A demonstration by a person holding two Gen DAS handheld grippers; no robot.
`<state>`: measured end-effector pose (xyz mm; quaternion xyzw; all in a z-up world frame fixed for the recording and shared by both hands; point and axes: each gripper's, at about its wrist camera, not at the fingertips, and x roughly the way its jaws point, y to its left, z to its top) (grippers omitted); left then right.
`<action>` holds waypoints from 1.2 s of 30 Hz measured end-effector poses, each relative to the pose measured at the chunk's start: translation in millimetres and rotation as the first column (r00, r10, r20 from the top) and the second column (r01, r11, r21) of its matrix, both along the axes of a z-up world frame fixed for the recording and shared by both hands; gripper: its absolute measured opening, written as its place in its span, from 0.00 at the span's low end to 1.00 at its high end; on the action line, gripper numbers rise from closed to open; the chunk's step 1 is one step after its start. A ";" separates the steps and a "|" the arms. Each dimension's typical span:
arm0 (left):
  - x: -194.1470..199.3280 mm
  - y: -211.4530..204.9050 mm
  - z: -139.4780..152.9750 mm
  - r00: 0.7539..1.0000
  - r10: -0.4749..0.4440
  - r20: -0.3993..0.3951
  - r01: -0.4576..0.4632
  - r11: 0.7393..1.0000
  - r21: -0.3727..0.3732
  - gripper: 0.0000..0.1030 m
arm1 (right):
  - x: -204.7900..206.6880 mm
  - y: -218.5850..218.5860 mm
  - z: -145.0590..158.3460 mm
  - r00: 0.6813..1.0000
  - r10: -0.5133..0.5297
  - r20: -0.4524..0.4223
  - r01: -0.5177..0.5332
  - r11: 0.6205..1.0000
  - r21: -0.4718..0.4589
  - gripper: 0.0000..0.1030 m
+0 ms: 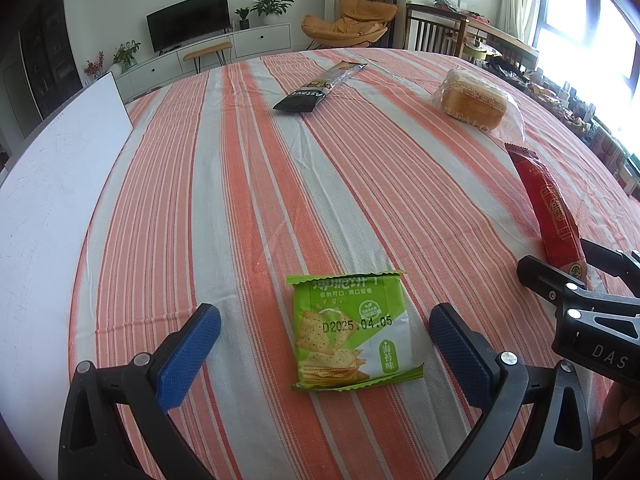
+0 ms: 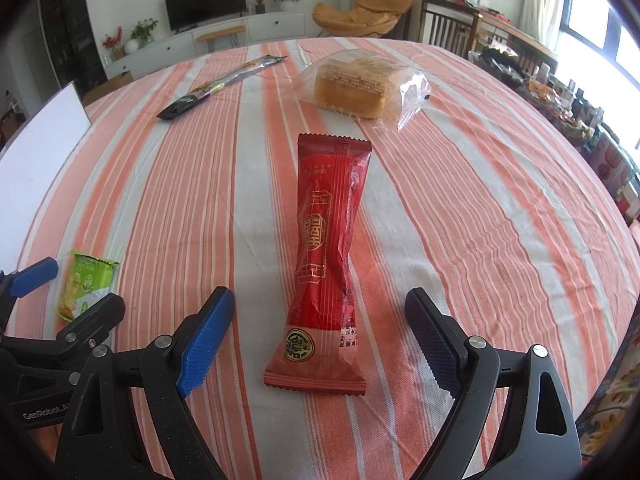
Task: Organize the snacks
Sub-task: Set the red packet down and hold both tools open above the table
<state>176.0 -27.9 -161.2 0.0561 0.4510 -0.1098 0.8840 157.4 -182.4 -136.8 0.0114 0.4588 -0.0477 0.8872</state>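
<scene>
A green cracker packet [image 1: 352, 332] lies flat on the striped tablecloth, between the wide-spread blue pads of my left gripper [image 1: 326, 322], which is open and touches nothing. A long red snack packet [image 2: 326, 260] lies lengthwise between the pads of my right gripper [image 2: 320, 312], also open and clear of it. The red packet [image 1: 550, 216] shows at the right of the left wrist view, beside the right gripper [image 1: 568, 276]. The green packet [image 2: 86, 284] and the left gripper [image 2: 68, 284] sit at the lower left of the right wrist view.
Farther back lie a long black snack bar [image 1: 318, 90] [image 2: 218, 86] and a bagged loaf of bread [image 1: 476, 104] [image 2: 358, 84]. A white board [image 1: 52, 176] lies along the table's left side. The table edge [image 2: 624, 280] drops off at the right, with cluttered shelves beyond.
</scene>
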 end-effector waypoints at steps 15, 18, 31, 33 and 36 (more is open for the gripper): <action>0.1 0.1 0.0 1.000 0.000 0.000 0.000 1.000 0.000 1.00 | -0.9 0.7 -0.7 1.000 -0.007 -0.002 0.007 1.000 0.002 0.88; 0.1 0.0 0.1 1.000 0.000 0.000 0.000 1.000 0.000 1.00 | -1.5 1.3 -0.9 1.000 -0.009 -0.001 0.009 1.000 0.001 0.89; 0.0 0.0 0.1 1.000 0.000 0.000 0.000 1.000 0.000 1.00 | 0.6 1.7 1.0 1.000 -0.001 -0.020 0.001 1.000 0.003 0.89; 0.1 0.1 0.0 1.000 0.000 0.000 0.000 1.000 0.000 1.00 | 0.6 1.6 1.3 1.000 0.000 -0.022 0.000 1.000 0.003 0.89; 0.0 0.0 0.0 1.000 0.000 0.000 0.000 1.000 0.000 1.00 | 0.2 1.8 1.3 1.000 0.001 -0.017 0.000 1.000 0.002 0.89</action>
